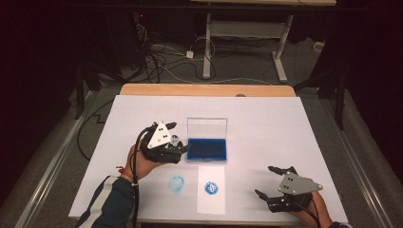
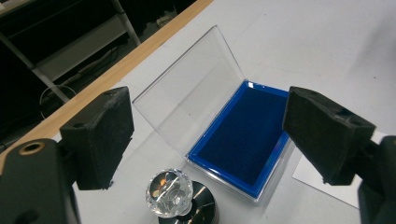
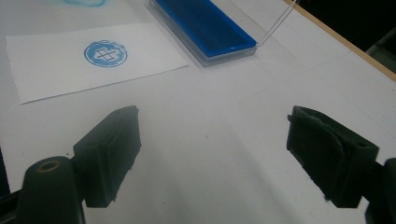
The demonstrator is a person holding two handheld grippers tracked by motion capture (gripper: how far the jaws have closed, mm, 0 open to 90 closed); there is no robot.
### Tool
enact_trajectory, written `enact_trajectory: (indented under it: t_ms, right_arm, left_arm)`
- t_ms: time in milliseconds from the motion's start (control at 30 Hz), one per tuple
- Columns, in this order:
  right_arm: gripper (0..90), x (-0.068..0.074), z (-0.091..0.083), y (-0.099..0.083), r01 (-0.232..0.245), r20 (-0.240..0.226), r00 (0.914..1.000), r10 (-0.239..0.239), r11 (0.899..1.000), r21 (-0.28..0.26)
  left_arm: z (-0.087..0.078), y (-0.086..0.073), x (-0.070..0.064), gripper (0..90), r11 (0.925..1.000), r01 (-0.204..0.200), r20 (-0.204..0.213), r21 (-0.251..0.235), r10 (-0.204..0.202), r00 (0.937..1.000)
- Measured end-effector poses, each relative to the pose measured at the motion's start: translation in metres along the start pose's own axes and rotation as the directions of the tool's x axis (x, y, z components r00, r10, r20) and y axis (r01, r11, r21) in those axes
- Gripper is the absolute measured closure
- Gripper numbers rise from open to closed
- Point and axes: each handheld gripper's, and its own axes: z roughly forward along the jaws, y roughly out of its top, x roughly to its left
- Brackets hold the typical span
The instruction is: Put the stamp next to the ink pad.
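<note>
A stamp with a clear faceted crystal knob [image 2: 169,191] on a round black base stands on the white table, just left of the ink pad box [image 1: 207,148]. The box has a blue pad [image 2: 245,135] and a clear lid [image 2: 187,100] raised at the back. My left gripper [image 1: 178,137] is open, its jaws wide on either side of the stamp [image 1: 176,141] without touching it. A white paper [image 1: 211,189] carrying a round blue print [image 3: 105,53] lies in front of the box. At the front right my right gripper [image 1: 264,180] is open and holds nothing.
A blue ink smudge [image 1: 177,184] marks the table left of the paper. The white sheet covers a wooden table whose far edge [image 1: 206,90] shows. Cables and a desk frame [image 1: 209,42] sit on the floor beyond.
</note>
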Motion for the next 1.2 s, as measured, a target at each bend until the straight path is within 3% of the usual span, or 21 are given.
enact_trajectory:
  t_ms: [733, 1200]
  right_arm:
    - [17.3, 0.000, -0.001, 0.000, -0.004, 0.002, 1.0000, 0.004, 1.000, -0.003]
    - [17.3, 0.000, 0.000, 0.000, -0.008, -0.001, 1.0000, 0.008, 1.000, -0.007]
  left_arm:
    - [-0.007, 0.006, -0.020, 16.0, 0.9976, -0.056, 0.010, -0.040, 0.057, 0.9983]
    - [-0.016, 0.003, -0.034, 15.9, 0.9926, -0.111, 0.016, -0.049, 0.112, 0.9936]
